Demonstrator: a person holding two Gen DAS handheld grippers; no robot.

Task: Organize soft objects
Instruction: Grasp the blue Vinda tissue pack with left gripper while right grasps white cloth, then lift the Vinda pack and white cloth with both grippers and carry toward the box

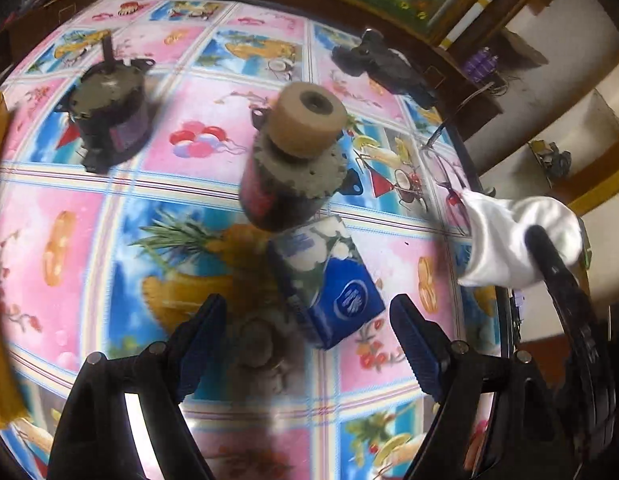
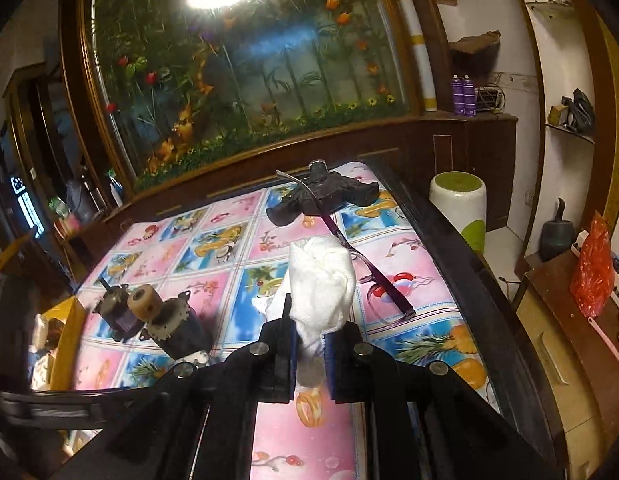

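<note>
Right tool was clamped on one white sock; left tool gaped wide over one tissue pack, two motors at upper left.

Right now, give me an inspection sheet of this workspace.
Surface: table under a glossy pink and blue fruit-print cover.
Job's things: white cloth held above the table; blue tissue pack; dark cloth.
Clutter: two small motors; purple-framed glasses.
Grippers: left gripper open over the tissue pack; right gripper shut on the white cloth.
Cables: nothing seen.
Surroundings: flower mural, wooden cabinet, red bag.
</note>
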